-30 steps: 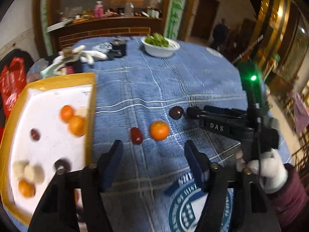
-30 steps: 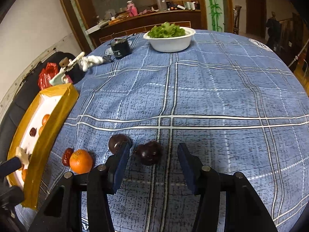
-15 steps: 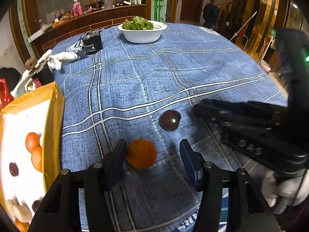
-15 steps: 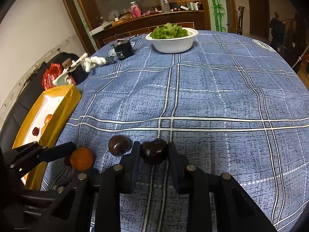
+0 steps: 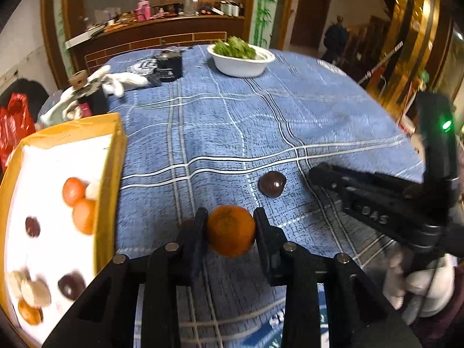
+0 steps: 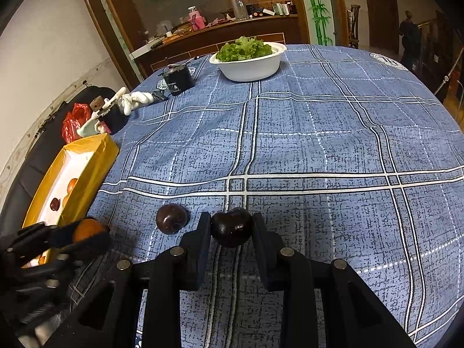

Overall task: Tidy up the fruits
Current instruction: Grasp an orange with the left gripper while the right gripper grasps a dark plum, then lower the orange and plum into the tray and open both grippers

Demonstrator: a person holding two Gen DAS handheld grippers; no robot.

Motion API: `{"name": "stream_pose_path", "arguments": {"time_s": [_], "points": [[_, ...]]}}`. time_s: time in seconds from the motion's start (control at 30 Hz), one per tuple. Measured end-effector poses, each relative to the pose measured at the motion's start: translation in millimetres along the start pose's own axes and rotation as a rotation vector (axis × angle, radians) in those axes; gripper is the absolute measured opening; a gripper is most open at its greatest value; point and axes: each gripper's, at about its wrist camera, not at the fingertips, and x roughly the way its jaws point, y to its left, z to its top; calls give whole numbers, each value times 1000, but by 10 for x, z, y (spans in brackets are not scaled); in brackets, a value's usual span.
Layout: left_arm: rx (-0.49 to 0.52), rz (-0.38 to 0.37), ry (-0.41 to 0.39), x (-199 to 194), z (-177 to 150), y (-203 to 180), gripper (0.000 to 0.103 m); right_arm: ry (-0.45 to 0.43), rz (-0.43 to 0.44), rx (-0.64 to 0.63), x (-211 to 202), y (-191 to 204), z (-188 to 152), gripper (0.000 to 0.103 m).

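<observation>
Fruits are what I am sorting, and two are in my claws. My left gripper (image 5: 231,229) pitches steeply down at the table; its jaws have just been closing and its black pads press both sides of an orange (image 5: 231,231) just above the blue checked tablecloth (image 5: 304,121). My right gripper (image 6: 231,227) tilts down much the same, pressed together on a dark plum (image 6: 231,226) that sits on the cloth, a pad on each flank. From the left wrist I see that right gripper reaching in from the right edge, carried by a hand in a white glove (image 5: 417,287) with a dark red sleeve behind it; its tips are hidden from that side.

Just left of the held plum a second dark plum (image 6: 171,219) lies loose on the cloth, apart from both claws. Further left, at the table's edge, stands the yellow box (image 5: 111,174) with its white floor; in it lie several oranges, a few dark plums and some pale round fruits, blurred.

Far across the table rest a white glove (image 6: 136,100), a small black container (image 6: 177,81) and a white bowl of greens (image 6: 249,61). Beyond is a wooden counter with bottles.
</observation>
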Motion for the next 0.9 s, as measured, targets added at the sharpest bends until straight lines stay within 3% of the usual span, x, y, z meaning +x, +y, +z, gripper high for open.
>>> {"name": "stream_pose_path", "arguments": {"time_s": [0.27, 0.37, 0.47, 0.73, 0.9], "points": [[-178, 26, -91, -593, -151, 577, 31, -57, 1, -42, -110, 126, -27, 30], [-225, 98, -119, -763, -210, 852, 31, -59, -17, -46, -135, 195, -38, 31], [-261, 160, -141, -906, -300, 1153, 31, -48, 30, -31, -208, 354, -44, 31], [-422, 163, -141, -929, -586, 1859, 31, 22, 208, -166, -257, 1454, -80, 31], [-479, 118, -124, -890, -653, 2173, 31, 74, 252, -241, -74, 1997, -169, 32]]}}
